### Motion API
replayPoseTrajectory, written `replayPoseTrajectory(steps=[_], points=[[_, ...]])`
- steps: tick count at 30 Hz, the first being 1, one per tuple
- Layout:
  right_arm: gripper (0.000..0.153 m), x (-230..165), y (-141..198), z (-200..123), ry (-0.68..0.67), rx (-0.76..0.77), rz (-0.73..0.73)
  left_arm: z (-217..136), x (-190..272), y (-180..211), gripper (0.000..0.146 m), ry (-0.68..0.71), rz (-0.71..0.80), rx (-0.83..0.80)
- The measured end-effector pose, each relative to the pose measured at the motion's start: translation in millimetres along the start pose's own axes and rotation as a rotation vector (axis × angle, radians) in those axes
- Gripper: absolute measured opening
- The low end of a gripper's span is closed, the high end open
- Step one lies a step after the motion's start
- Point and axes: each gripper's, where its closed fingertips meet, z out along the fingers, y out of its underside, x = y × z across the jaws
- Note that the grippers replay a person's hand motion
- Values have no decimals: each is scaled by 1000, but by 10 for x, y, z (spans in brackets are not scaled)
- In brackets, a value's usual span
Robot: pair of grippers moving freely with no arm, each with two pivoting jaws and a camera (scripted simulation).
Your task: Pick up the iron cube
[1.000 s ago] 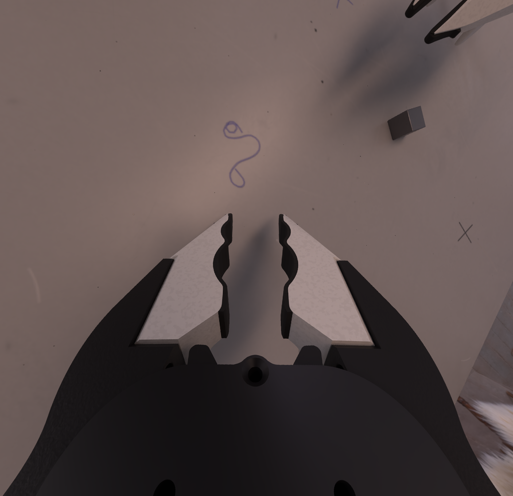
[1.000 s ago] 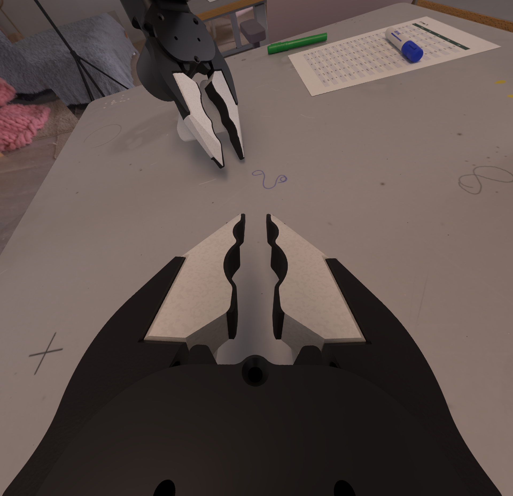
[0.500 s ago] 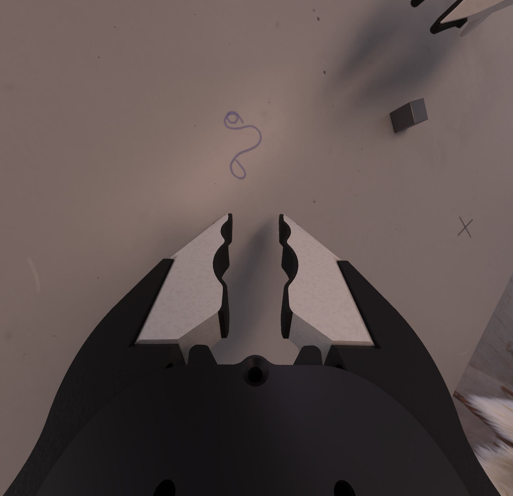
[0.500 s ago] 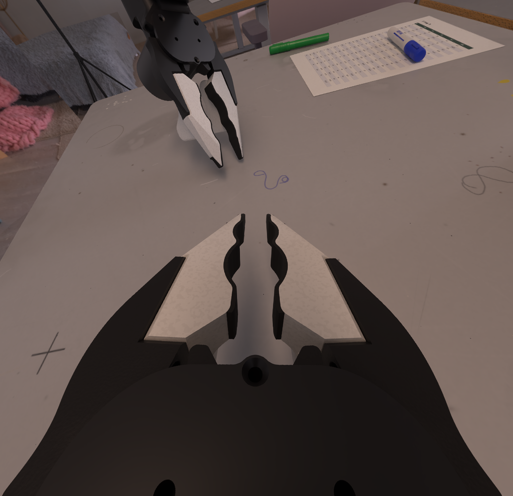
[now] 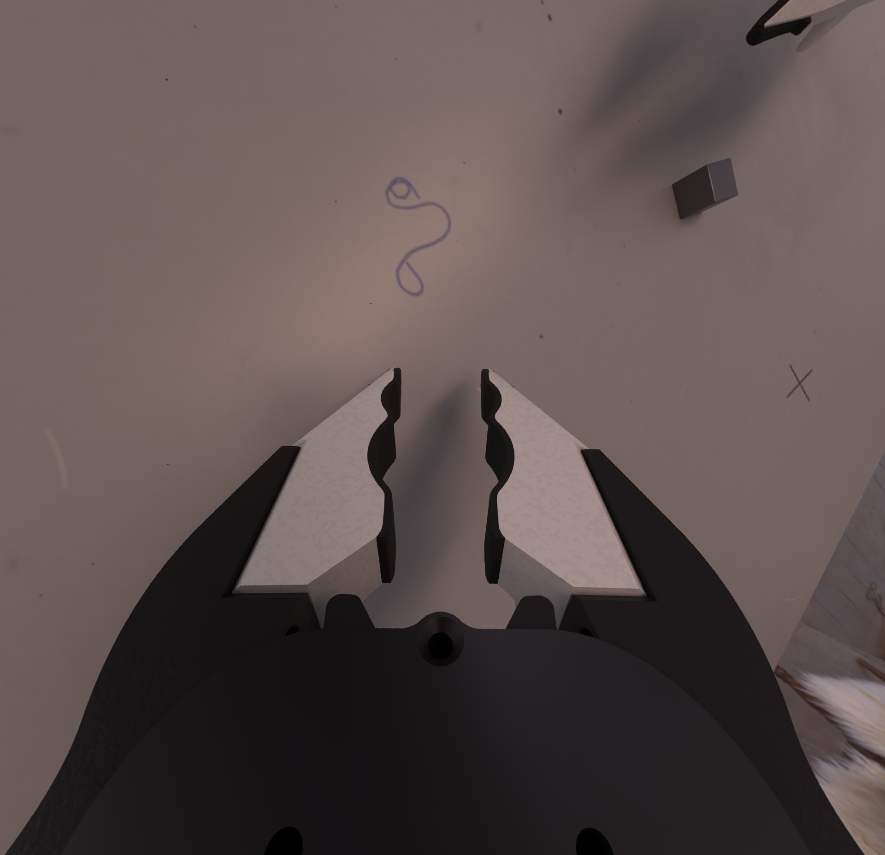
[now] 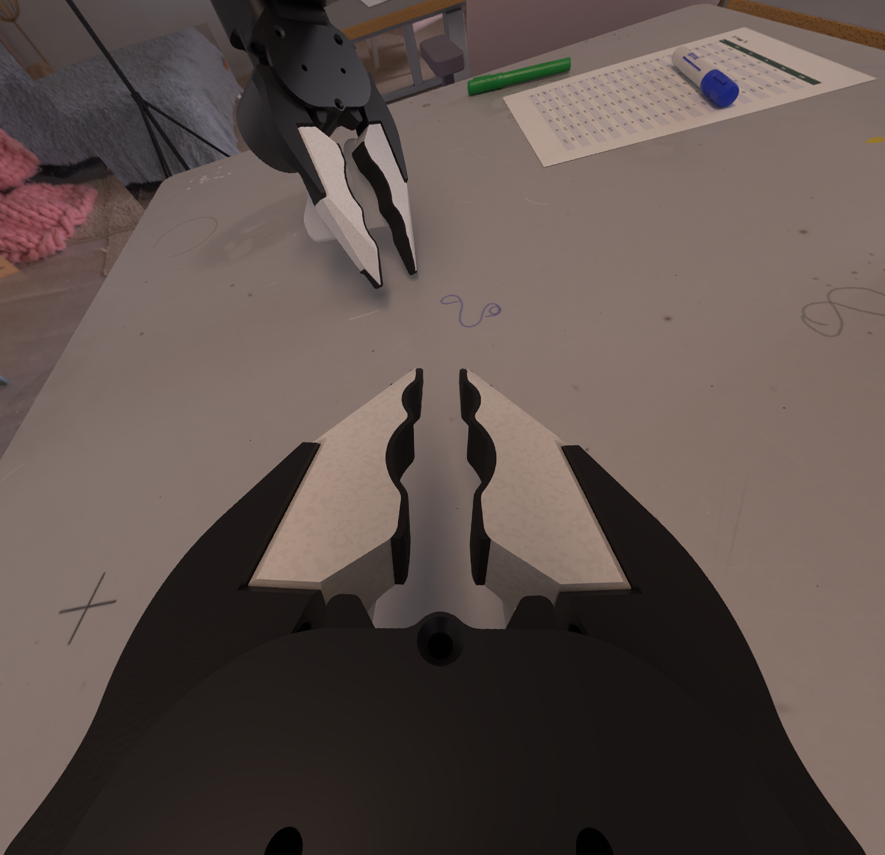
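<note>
The iron cube (image 5: 704, 188), small and dark grey, sits on the grey table (image 5: 191, 209) in the left wrist view, ahead and to the right of my left gripper (image 5: 440, 374). The left gripper is open and empty, hovering over the table near a blue scribble (image 5: 419, 238). The right gripper's fingertips (image 5: 766, 13) show at the top right, beyond the cube. In the right wrist view my right gripper (image 6: 440, 374) is open with a narrow gap and empty. It faces the left gripper (image 6: 395, 276). The cube does not show in that view.
A green marker (image 6: 519, 75), a printed sheet (image 6: 670, 99) and a white tube with a blue cap (image 6: 704, 75) lie at the far right. A white object (image 6: 316, 224) stands behind the left gripper. The table's edge (image 5: 814, 544) runs at the right.
In the left wrist view the cube and scribble have drifted slightly up the frame. The right view has shifted a little. Both grippers' jaws stand as before.
</note>
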Motion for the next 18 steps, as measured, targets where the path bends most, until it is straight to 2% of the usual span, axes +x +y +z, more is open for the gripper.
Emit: replayPoseTrajectory(steps=[18], points=[[15,-2,1,5,-3,0,3,-54,-9,42,33,-2,-5,0]])
